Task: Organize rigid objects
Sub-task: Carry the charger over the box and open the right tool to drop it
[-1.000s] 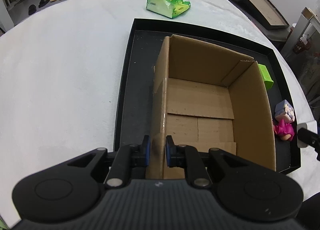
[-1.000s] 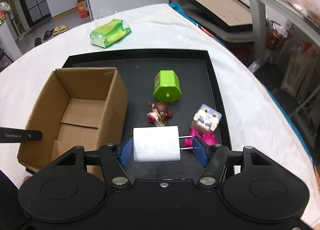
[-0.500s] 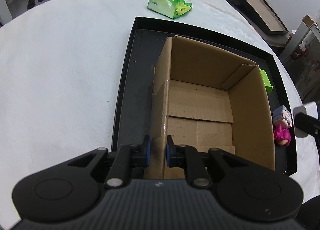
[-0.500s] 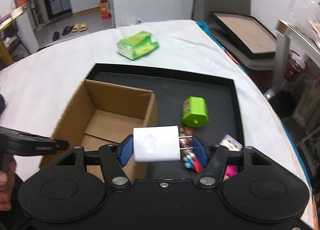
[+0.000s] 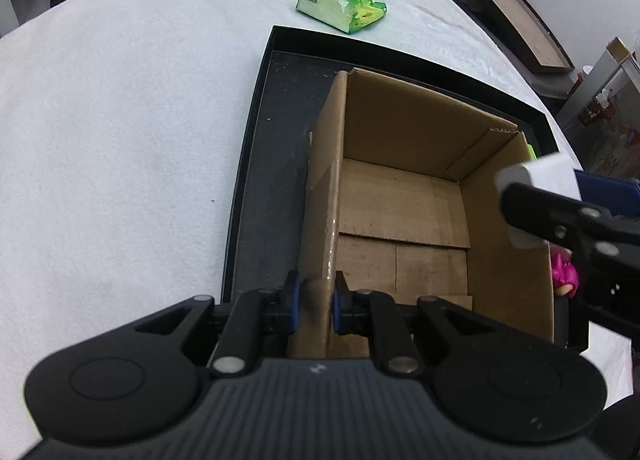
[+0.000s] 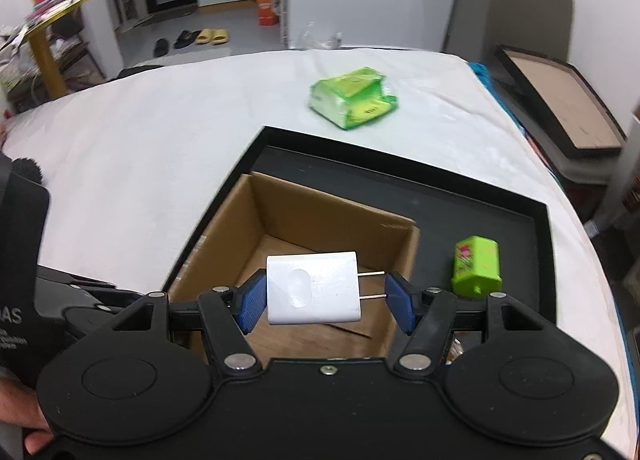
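A: Now the right claw (image 6: pixel 326 296) sits over the cardboard box (image 5: pixel 404 196), where a second ago it hung above the toys on the right of the black tray (image 5: pixel 256 188). It grips the white charger (image 6: pixel 312 288) end to end, one pad on the body, the other on the prong tips.

B: Left claw (image 5: pixel 314 302)?

A: Unchanged. Pinched narrow on the box's near-left wall, steadying it. Box interior looks bare in both views.

B: Meaning for the task?

A: Carry looks nearly done; my judgement is that release into the box comes next. Prongs give a thin contact, so the charger could twist as the pads part.

B: Remaining items?

A: Green toy (image 6: pixel 476 270) lies on the tray right of the box; pink figure (image 5: pixel 564 278) shows beyond the box's right wall. Green packet (image 6: pixel 352 102) rests on the white bench (image 5: pixel 120 100), far of the tray.
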`<control>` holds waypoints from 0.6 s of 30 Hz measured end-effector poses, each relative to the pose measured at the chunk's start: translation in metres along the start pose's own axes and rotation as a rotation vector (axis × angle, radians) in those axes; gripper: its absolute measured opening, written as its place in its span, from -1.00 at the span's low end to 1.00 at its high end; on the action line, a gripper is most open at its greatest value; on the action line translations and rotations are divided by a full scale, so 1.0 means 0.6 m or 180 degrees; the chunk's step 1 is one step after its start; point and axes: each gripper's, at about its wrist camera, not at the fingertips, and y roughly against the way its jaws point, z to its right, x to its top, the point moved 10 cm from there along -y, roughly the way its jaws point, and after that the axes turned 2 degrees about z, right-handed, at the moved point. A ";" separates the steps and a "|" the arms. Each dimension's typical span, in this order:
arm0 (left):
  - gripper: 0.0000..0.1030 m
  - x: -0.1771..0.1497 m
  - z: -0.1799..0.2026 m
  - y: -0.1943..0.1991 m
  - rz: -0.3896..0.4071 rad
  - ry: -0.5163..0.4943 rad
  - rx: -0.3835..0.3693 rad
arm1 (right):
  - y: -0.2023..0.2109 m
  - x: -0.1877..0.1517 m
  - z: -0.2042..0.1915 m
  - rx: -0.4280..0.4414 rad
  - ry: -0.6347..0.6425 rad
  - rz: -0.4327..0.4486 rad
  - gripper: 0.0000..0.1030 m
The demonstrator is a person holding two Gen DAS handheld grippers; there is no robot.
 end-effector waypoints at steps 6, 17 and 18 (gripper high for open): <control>-0.73 0.001 -0.003 0.000 0.0021 0.0065 -0.0040 | -0.011 0.030 -0.020 0.0047 0.0270 0.0009 0.19; -0.73 0.002 -0.006 0.003 0.0048 0.0117 -0.0042 | -0.026 0.067 -0.042 0.0414 0.0341 0.0267 0.24; -0.73 0.001 -0.006 0.003 0.0049 0.0116 -0.0036 | -0.025 0.070 -0.043 0.0444 0.0318 0.0284 0.28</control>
